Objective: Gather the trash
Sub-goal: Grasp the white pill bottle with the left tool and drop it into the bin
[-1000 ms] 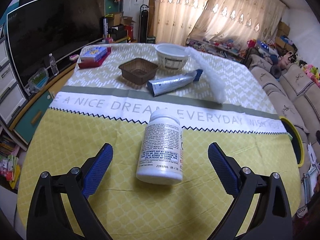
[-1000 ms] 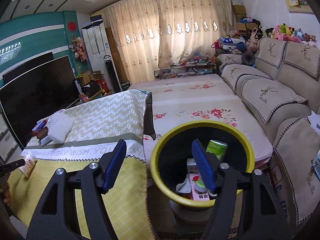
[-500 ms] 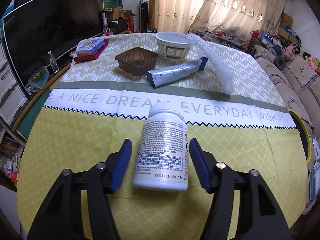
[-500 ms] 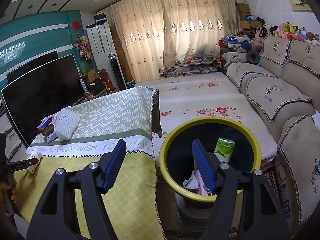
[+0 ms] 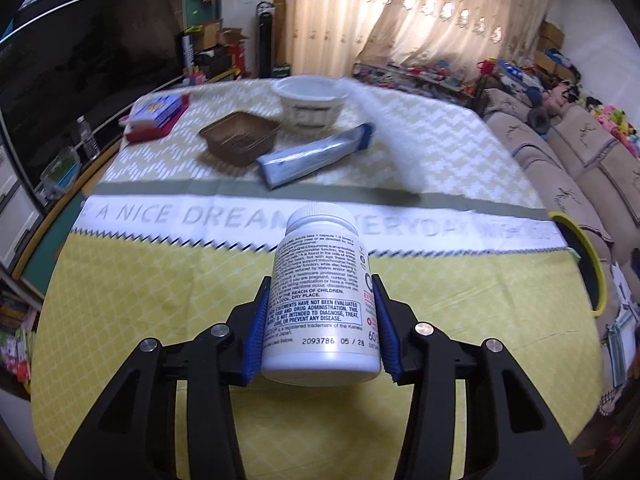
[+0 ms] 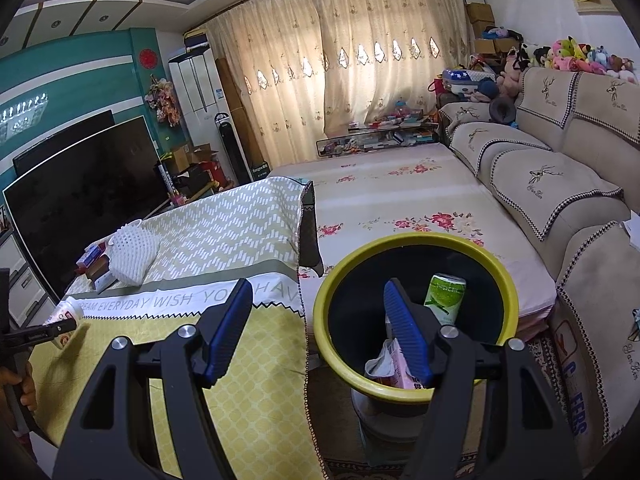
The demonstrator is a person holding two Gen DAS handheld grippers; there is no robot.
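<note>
A white pill bottle [image 5: 320,300] with a printed label lies lengthwise between the blue pads of my left gripper [image 5: 320,280]. The jaws are closing, and both pads press its sides near the base. It sits just above the yellow tablecloth [image 5: 140,288]. The right wrist view shows the same bottle [image 6: 66,312] small at the far left. My right gripper [image 6: 316,286] stands open and holds nothing, over the table's edge beside the yellow-rimmed black bin [image 6: 412,240]. The bin's rim [image 5: 592,264] also shows at the right edge of the left wrist view.
Further back on the table are a blue-grey tube [image 5: 316,156], a brown plastic tray [image 5: 240,140], a white bowl [image 5: 312,100], a white foam net [image 5: 388,136] and a red-and-blue book stack [image 5: 158,114]. A green can [image 6: 446,296] and a pink carton [image 6: 400,372] lie in the bin. A sofa [image 6: 560,184] is at the right.
My left gripper's jaws have come in from wide open onto the bottle's sides. The right gripper has stayed open over the bin.
</note>
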